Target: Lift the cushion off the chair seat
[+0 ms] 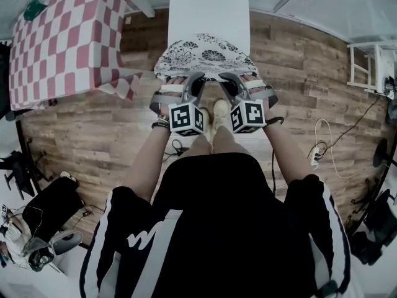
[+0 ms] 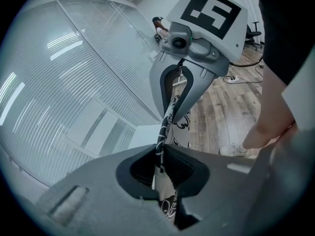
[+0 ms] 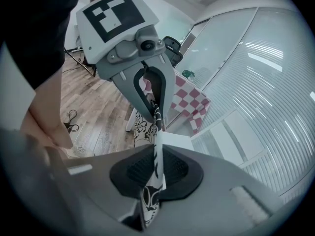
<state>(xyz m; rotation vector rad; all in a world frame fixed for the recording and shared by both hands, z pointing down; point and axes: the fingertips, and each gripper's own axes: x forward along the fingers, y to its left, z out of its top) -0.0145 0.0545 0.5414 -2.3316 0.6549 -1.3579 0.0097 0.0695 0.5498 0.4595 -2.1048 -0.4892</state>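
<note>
The cushion (image 1: 205, 58), white with a dark flower pattern, is seen at the upper middle of the head view, over the front of the white chair seat (image 1: 208, 8). Its near edge is gripped at two spots. The left gripper (image 1: 177, 81) is closed tight on the thin hem, and in the left gripper view the fabric (image 2: 178, 124) is seen pinched between the dark pads (image 2: 179, 166). The right gripper (image 1: 248, 79) is likewise closed on the hem, a strip of cloth (image 3: 150, 200) standing between its pads (image 3: 172, 168). Whether the far part rests on the seat cannot be told.

Only a narrow border is held on each side, so a slip is judged the main risk: the hem could be drawn out of the pads by the weight of the hanging cushion, above all if it is jerked upward. If one side were raised faster than the other, the cushion would be twisted and the load thrown onto a single grip. The far edge could also be dragged across the seat, and the chair shifted. The checked tablecloth (image 1: 68, 36) at the upper left could be brushed if the cushion were swung that way.
</note>
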